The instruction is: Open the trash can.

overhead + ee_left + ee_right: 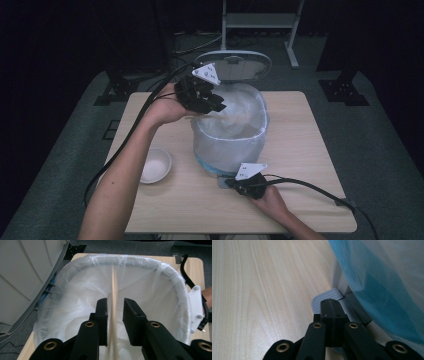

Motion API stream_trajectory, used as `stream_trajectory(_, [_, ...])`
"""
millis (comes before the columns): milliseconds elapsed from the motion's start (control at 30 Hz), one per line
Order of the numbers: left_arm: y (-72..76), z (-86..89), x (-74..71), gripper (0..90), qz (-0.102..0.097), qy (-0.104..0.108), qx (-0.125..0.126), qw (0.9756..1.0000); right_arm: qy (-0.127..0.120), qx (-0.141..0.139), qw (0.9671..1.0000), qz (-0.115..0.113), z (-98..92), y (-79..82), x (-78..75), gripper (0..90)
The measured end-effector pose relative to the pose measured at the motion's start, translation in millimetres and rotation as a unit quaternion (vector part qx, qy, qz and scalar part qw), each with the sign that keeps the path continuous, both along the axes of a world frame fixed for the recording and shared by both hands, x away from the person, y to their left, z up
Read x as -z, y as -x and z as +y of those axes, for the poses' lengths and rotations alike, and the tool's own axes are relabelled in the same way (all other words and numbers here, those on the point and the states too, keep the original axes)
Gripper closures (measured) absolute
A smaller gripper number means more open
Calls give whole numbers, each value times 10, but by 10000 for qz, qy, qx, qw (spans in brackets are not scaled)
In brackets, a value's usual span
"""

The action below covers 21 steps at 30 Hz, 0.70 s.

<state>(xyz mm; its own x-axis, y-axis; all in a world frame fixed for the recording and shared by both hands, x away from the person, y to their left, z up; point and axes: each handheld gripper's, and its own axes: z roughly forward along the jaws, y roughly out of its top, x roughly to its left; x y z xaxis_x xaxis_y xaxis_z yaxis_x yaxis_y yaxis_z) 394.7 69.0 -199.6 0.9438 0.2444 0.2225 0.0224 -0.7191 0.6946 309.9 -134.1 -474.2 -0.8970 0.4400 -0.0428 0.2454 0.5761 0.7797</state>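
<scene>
High view shows a wooden table (300,150) with a small bin (230,145) standing in the middle of it. The bin has a thin see-through bag (240,125) inside, and its grey lid (235,62) stands up at the back. A little white bowl (155,165) sits on the table to the left of the bin, apart from it. The left gripper (212,107) is held over the left edge of the bin, pointing into it. Left gripper view looks down into the bag (155,297), and a thin pale wooden stick (113,302) runs between the two black jaws. The jaws stand a little apart and do not press on the stick, so the left gripper (115,312) is let go. The stick looks blurry. The right gripper (235,182) is low at the front of the bin. Right gripper view shows its jaws squeezed tight together with nothing between them, and the right gripper (332,306) rests on the grey foot pedal (324,296) at the bottom of the bin. No words or labels can be read anywhere.
</scene>
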Motion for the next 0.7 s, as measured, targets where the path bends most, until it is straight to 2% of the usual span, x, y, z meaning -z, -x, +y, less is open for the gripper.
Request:
stream_trajectory(200, [107,79,-33,678,-34,82,175,9998,-1,14,10000,-19,2,6,2,900])
stream_trajectory(467, [137,318,61,673,18,204,101,9997,9,141,9998,-164,12,25,9,900])
stream_trajectory(533, [142,351,70,673,11,190,111,9998,-5,153,9998,-160,15,25,10,900])
stream_trajectory(600, [153,376,73,673,8,204,141,9997,66,171,9995,-247,17,34,7,900])
stream_trajectory(700, [175,407,76,673,2,230,149,9996,84,298,9991,-306,27,33,6,900])
